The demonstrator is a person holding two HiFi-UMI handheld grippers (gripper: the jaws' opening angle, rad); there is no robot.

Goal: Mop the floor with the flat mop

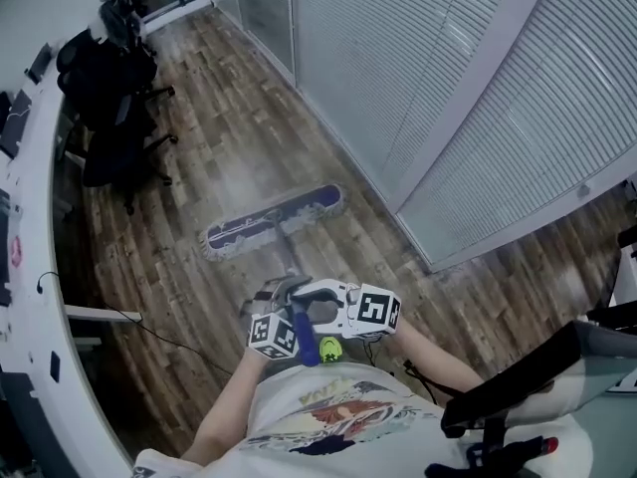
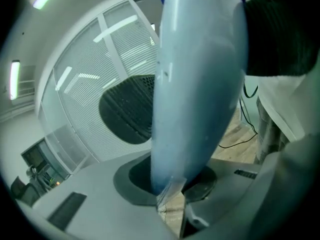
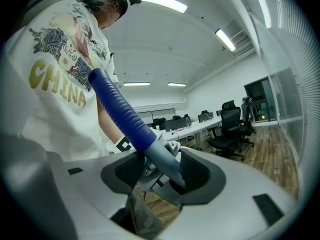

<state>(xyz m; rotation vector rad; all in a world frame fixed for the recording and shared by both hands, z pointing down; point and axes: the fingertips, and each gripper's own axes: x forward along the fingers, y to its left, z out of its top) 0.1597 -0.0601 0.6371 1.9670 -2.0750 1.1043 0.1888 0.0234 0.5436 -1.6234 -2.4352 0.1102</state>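
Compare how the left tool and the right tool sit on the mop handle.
The left tool faces the window blinds; the right tool faces back at the person. The mop handle stands nearly upright in the left tool, but slants across the right tool. Both are clamped on its pale shaft.

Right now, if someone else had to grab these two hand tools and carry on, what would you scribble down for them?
Left tool: shut on the pale part of the mop handle.
Right tool: shut on the same handle, just below its dark blue grip.
Mop head: flat on the wood floor ahead of the person, near the glass wall. The office chairs stand farther along.
Done: the mop is in both tools and down on the floor. I can't tell which boards are already wiped.
Left: push the mop head across the floor, probably on toward the chairs.
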